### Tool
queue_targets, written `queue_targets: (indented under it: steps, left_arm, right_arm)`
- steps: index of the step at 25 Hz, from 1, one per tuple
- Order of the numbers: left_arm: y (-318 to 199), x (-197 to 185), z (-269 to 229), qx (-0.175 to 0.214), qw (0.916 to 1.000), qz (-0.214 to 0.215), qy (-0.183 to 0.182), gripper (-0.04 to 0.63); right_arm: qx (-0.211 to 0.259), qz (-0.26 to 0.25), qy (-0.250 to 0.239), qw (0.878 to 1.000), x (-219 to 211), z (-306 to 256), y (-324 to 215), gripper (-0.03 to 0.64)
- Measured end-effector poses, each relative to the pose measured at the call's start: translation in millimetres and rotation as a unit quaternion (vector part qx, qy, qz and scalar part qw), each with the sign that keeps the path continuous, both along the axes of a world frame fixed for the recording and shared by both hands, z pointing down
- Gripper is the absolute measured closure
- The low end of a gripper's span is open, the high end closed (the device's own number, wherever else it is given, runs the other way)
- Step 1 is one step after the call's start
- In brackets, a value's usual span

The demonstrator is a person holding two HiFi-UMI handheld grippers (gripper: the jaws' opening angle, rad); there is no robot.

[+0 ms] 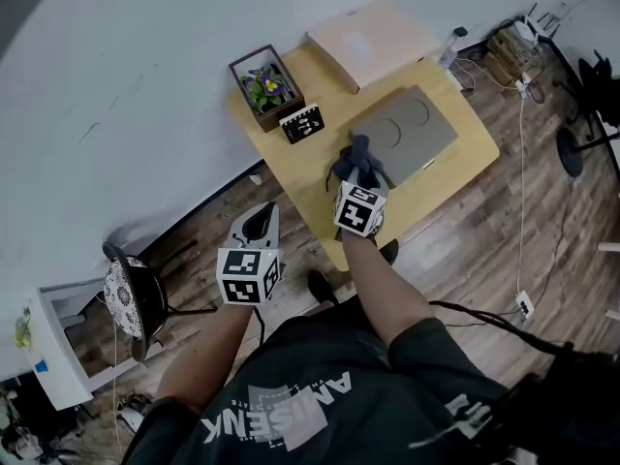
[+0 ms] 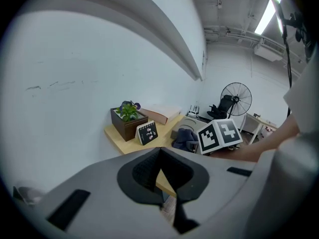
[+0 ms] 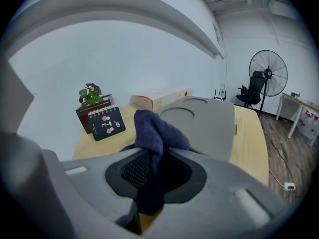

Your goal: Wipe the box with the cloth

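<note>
A flat grey box (image 1: 405,127) with two round recesses lies on the small wooden table (image 1: 463,158). At the box's near-left corner my right gripper (image 1: 357,176) is shut on a dark blue cloth (image 1: 360,153). In the right gripper view the cloth (image 3: 155,129) bunches up out of the jaws, with the grey box (image 3: 207,114) just beyond it. My left gripper (image 1: 259,223) hangs over the floor left of the table, apart from the box. Its jaws (image 2: 159,176) stand shut with nothing between them.
At the table's back-left corner stand a dark planter with a flowering plant (image 1: 265,83) and a small black desk calendar (image 1: 301,124). A beige flat box (image 1: 373,37) lies at the far edge. A stool (image 1: 131,296) stands on the floor at left. Cables (image 1: 523,163) run along the right.
</note>
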State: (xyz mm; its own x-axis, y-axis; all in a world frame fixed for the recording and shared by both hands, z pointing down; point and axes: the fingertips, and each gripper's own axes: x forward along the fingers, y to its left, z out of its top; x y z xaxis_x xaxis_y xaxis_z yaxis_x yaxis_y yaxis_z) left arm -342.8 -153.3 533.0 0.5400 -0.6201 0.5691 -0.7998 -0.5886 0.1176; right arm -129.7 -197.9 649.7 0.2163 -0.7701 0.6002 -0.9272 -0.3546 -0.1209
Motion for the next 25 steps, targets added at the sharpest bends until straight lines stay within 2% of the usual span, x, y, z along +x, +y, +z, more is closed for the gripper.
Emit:
queue_targets:
  steps: [10, 25]
  left_arm:
    - [24, 44, 0, 0.005, 0.9980, 0.063, 0.002, 0.597]
    - [36, 76, 9, -0.005, 0.9961, 0.088, 0.002, 0.597]
  right_arm:
    - [-0.005, 0.019, -0.005, 1.000, 22, -1, 48, 0.549]
    - [-0.022, 0.030, -0.006, 0.999, 50, 4, 98, 0.549]
